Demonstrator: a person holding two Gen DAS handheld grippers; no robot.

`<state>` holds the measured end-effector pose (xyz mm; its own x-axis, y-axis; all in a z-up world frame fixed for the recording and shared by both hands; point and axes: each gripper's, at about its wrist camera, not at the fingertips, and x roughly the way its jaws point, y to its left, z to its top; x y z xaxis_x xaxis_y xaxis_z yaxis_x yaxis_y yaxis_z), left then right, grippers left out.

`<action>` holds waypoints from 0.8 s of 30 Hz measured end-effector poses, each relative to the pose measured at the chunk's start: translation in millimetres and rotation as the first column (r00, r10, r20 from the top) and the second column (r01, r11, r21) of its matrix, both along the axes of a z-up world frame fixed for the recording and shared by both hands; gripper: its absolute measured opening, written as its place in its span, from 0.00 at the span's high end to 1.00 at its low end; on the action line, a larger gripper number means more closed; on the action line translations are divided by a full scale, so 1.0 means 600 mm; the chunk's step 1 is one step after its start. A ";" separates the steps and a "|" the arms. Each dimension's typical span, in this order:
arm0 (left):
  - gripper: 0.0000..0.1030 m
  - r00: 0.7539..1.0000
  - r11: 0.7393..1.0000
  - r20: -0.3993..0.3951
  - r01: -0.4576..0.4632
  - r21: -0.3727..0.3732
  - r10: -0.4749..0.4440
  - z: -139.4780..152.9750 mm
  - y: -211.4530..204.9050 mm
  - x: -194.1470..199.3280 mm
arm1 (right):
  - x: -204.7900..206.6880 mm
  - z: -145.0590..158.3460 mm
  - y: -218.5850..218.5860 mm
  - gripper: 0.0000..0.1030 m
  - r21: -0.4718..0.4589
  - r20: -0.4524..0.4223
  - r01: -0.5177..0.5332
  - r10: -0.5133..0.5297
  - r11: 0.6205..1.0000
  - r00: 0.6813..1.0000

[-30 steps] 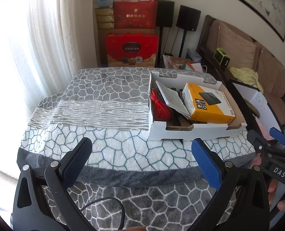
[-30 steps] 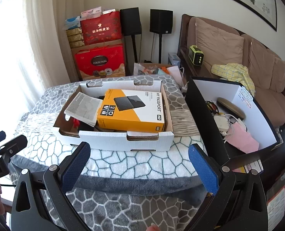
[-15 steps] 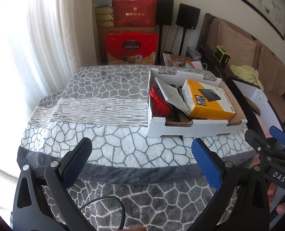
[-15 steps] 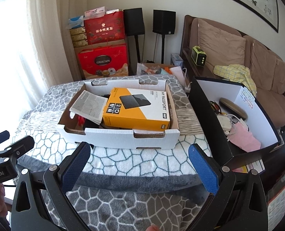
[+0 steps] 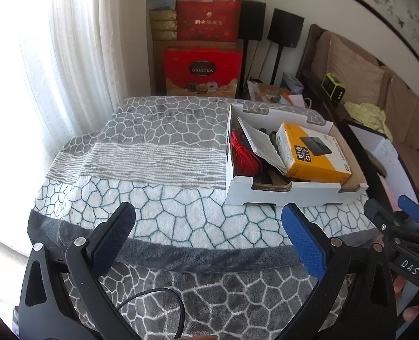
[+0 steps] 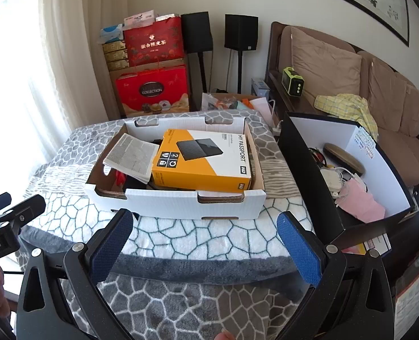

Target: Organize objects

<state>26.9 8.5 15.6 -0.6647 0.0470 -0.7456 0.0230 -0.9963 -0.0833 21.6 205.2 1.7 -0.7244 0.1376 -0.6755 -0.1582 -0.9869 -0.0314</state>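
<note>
Both grippers are hovering at the near edge of the table, and neither is holding anything. The left gripper (image 5: 208, 240) is sitting with its blue pads spread wide over the blanket (image 5: 158, 153), a plush throw in grey and white cobblestone print with a striped band running across it. The right gripper (image 6: 203, 245) is gaping just as wide, empty between the fingers, and it is pointing straight at the white cardboard tray (image 6: 181, 201).

That tray is resting on the right half of the blanket, and it is looking crowded: an orange hard-drive box (image 6: 202, 161) marked MY PASSPORT is lying tilted on top, a folded leaflet (image 6: 133, 157) is leaning against its left side, and a red cable (image 5: 243, 155) is coiling along the tray's left wall (what lies underneath is too buried to name).

Just right of the table, a black bin (image 6: 303, 170) with a white inside is standing open, showing chargers and a pink pouch (image 6: 359, 198).

Around the room, sheer curtains (image 5: 76, 56) are glowing with daylight, red gift boxes (image 5: 203, 68) are stacking up in the corner beside two black speakers (image 6: 218, 32), and a brown sofa (image 6: 351, 65) is carrying a yellow checked cloth (image 6: 348, 107).
</note>
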 end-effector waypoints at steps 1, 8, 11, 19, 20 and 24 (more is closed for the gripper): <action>0.00 1.000 1.000 -0.001 0.001 -0.002 -0.001 0.000 0.001 0.000 | 0.000 0.000 0.000 0.01 -0.001 0.000 0.001 -0.001 1.000 1.000; 0.00 1.000 1.000 -0.002 0.007 -0.017 -0.007 -0.002 0.007 0.002 | -0.001 0.001 0.000 0.01 -0.003 -0.003 0.006 -0.006 1.000 1.000; 0.00 1.000 1.000 -0.003 0.003 -0.020 -0.003 -0.001 0.007 0.002 | -0.001 0.001 0.001 0.01 -0.003 -0.003 0.005 -0.005 1.000 1.000; 0.00 1.000 1.000 -0.004 0.002 -0.026 -0.002 0.000 0.006 0.002 | -0.001 0.002 0.000 0.01 -0.004 -0.003 0.006 -0.006 1.000 1.000; 0.00 1.000 1.000 -0.004 0.004 -0.028 -0.004 0.000 0.007 0.002 | -0.001 0.002 0.000 0.01 -0.005 -0.003 0.006 -0.006 1.000 1.000; 0.00 1.000 0.999 -0.007 0.004 -0.035 -0.005 0.000 0.008 0.002 | 0.000 0.001 0.000 0.01 -0.003 -0.003 0.005 -0.005 1.000 1.000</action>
